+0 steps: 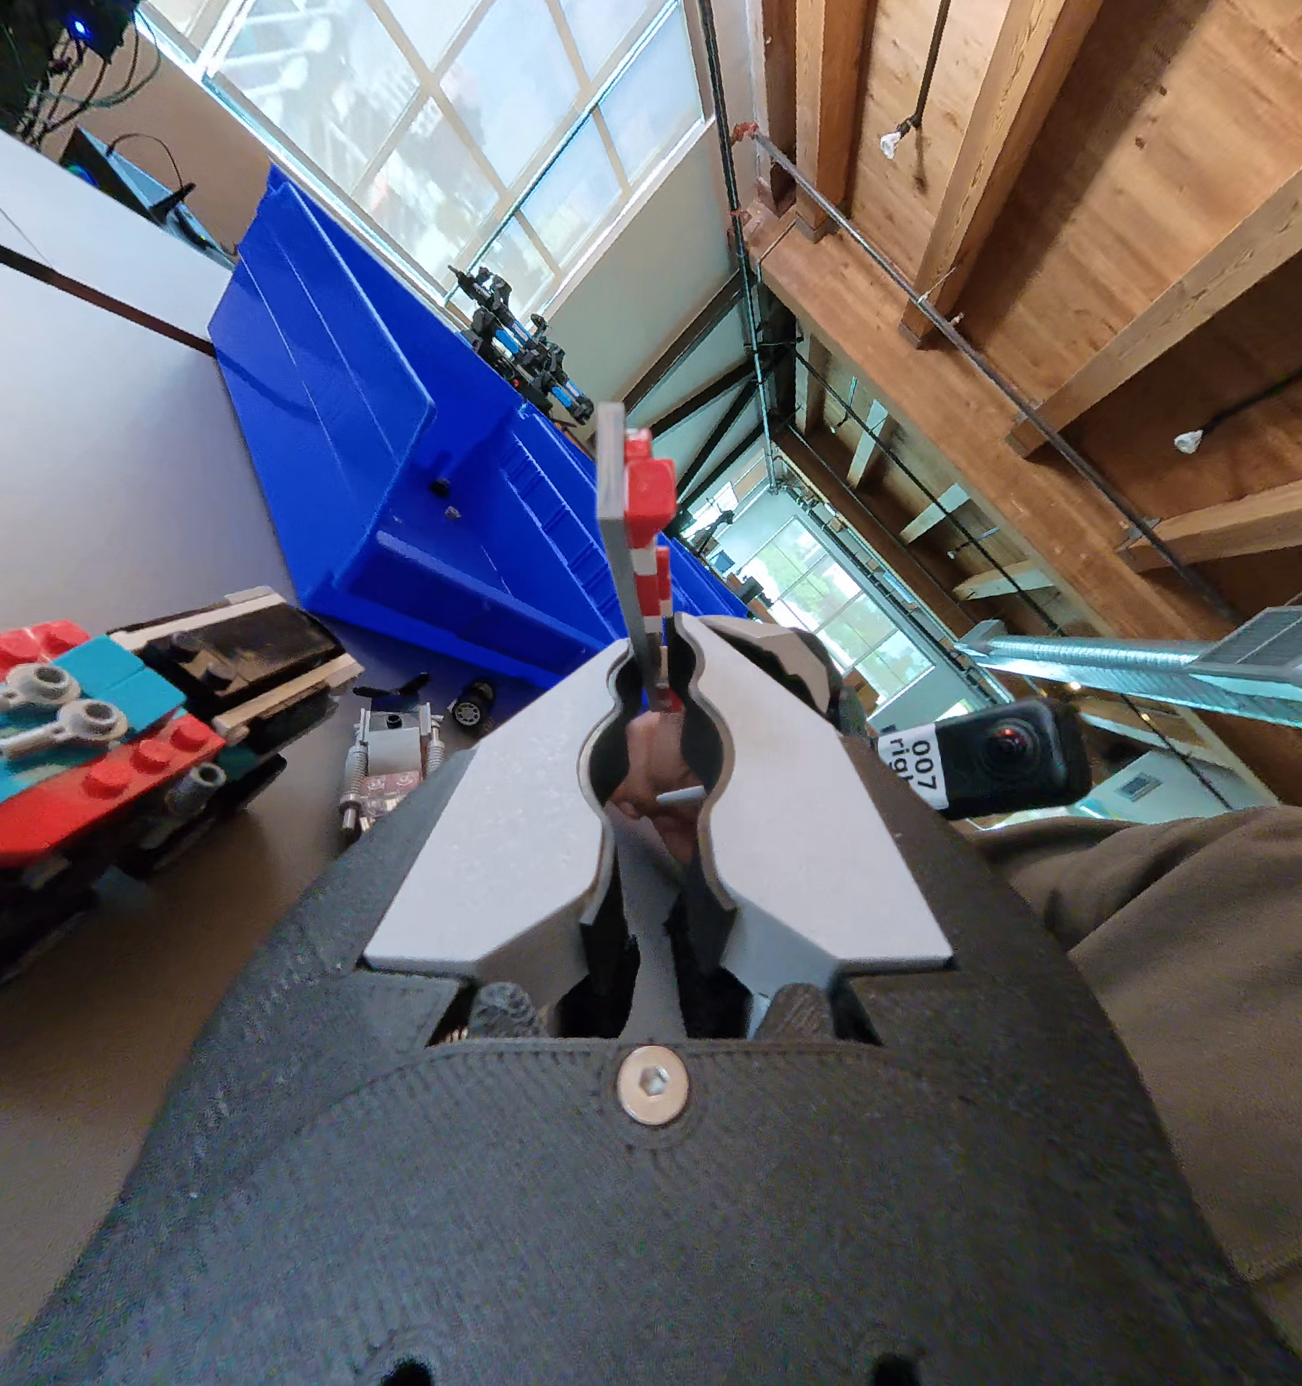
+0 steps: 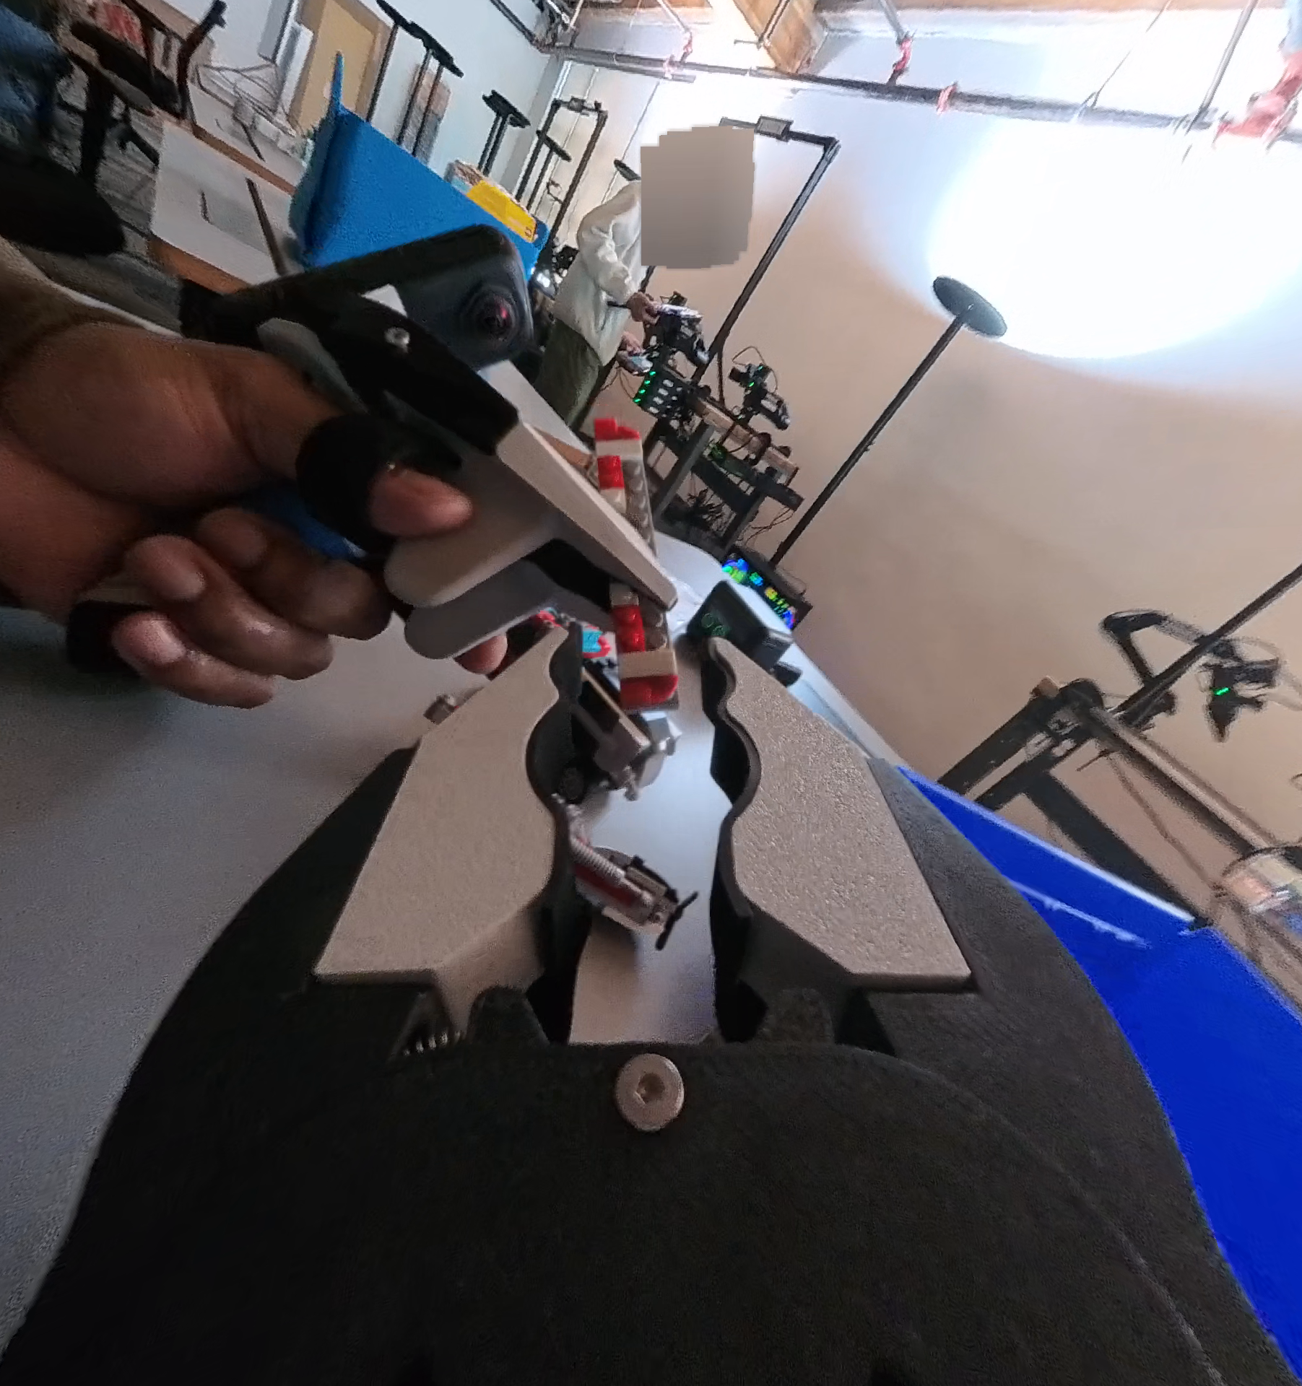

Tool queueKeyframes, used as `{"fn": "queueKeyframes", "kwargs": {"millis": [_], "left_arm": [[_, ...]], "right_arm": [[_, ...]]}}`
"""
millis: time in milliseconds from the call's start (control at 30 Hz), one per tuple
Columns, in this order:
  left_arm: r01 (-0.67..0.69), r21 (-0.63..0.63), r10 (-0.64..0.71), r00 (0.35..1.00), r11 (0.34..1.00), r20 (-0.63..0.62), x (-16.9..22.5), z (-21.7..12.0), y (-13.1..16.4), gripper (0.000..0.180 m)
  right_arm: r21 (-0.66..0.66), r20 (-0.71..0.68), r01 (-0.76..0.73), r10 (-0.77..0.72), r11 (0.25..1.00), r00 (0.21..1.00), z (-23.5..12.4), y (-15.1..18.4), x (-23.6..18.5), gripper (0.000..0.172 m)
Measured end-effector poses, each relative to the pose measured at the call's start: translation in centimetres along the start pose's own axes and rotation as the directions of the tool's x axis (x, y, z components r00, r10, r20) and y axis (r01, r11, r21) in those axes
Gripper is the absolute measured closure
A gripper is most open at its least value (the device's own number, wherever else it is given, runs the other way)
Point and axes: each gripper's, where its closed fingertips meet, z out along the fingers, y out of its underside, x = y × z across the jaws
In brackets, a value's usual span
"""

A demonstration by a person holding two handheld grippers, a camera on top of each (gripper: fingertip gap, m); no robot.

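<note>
The left gripper [image 1: 659, 637] pinches a slim brick assembly [image 1: 644, 517], a grey plate with red and white bricks along one side; its long axis runs straight out past the fingertips, away from the camera. It is held up off the table [image 1: 70, 390] (in front of the blue bin [image 1: 347, 420]). The right gripper [image 2: 636, 660] is spread, its fingers on either side of the assembly's lower end [image 2: 648, 667] without touching it. A multicoloured brick model [image 1: 85, 720] sits on the table nearby.

A grey, red and white brick strip [image 1: 636, 540] is clamped upright by the left gripper [image 1: 655, 637] beside a blue bin [image 1: 377, 450].
</note>
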Motion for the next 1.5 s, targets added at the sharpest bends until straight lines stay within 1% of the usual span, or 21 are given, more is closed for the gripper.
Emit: {"fn": "queueKeyframes", "kwargs": {"millis": [67, 167, 300, 367, 467, 567, 667, 767, 900, 967, 1067, 1267, 1500], "left_arm": [[0.030, -0.005, -0.030, 1.000, 1.000, -0.005, -0.2, 0.1, 0.4, 0.172], [0.055, -0.014, -0.055, 0.998, 0.998, -0.010, -0.3, 0.2, 0.8, 0.172], [0.070, -0.031, -0.071, 0.997, 0.997, -0.030, 0.1, 0.5, 1.2, 0.172], [0.092, -0.047, -0.094, 0.994, 0.995, -0.049, 0.3, 0.6, 1.5, 0.171], [0.099, -0.038, -0.102, 0.991, 0.994, -0.083, 0.8, 0.7, 1.2, 0.172], [0.113, 0.004, -0.113, 0.990, 0.994, -0.089, 0.6, 0.4, 0.3, 0.165], [0.137, -0.006, -0.137, 0.985, 0.991, -0.106, 0.6, 0.4, 0.3, 0.171], [0.130, -0.010, -0.130, 0.988, 0.991, -0.081, 0.2, 0.4, 0.5, 0.174], [0.067, 0.013, -0.067, 0.998, 0.998, -0.016, -0.3, 0.2, 0.5, 0.174], [0.003, 0.026, -0.004, 1.000, 1.000, 0.030, -0.5, 0.1, 0.3, 0.175], [-0.093, 0.018, 0.091, 0.992, 0.996, 0.088, -0.7, 0.0, 0.4, 0.174], [-0.197, -0.050, 0.201, 0.976, 0.979, 0.089, 0.1, 0.7, 1.9, 0.174], [-0.313, -0.104, 0.324, 0.940, 0.944, 0.108, 0.3, 0.9, 2.5, 0.174]], "right_arm": [[-0.010, -0.013, 0.054, -0.054, 0.998, 0.998, 0.0, 0.1, -0.1, 0.140], [-0.067, -0.019, 0.094, -0.096, 0.993, 0.995, 0.1, 1.0, -0.4, 0.140], [-0.103, -0.024, 0.104, -0.107, 0.989, 0.994, 0.1, 1.7, -0.5, 0.143], [-0.103, -0.021, 0.091, -0.094, 0.991, 0.995, 0.1, 1.7, -0.4, 0.155], [-0.074, 0.010, 0.030, -0.029, 0.997, 1.000, -0.2, 1.4, -0.5, 0.155], [-0.050, 0.031, -0.033, 0.034, 0.998, 0.999, -0.6, 1.2, -0.3, 0.155], [-0.053, 0.047, -0.062, 0.064, 0.997, 0.997, -0.6, 1.4, -0.3, 0.156], [-0.066, 0.059, -0.068, 0.071, 0.996, 0.996, -0.6, 1.7, -0.4, 0.155], [-0.083, 0.042, -0.048, 0.052, 0.995, 0.998, -0.6, 2.0, -0.3, 0.153], [-0.086, 0.006, -0.021, 0.022, 0.996, 1.000, -0.6, 1.8, 0.1, 0.147], [-0.103, -0.027, 0.034, -0.037, 0.994, 0.999, -0.5, 1.7, 0.1, 0.144], [-0.158, -0.040, 0.133, -0.141, 0.979, 0.989, -0.1, 2.0, -0.7, 0.145], [-0.221, -0.047, 0.192, -0.207, 0.956, 0.977, -0.2, 2.4, -0.7, 0.149]]}}
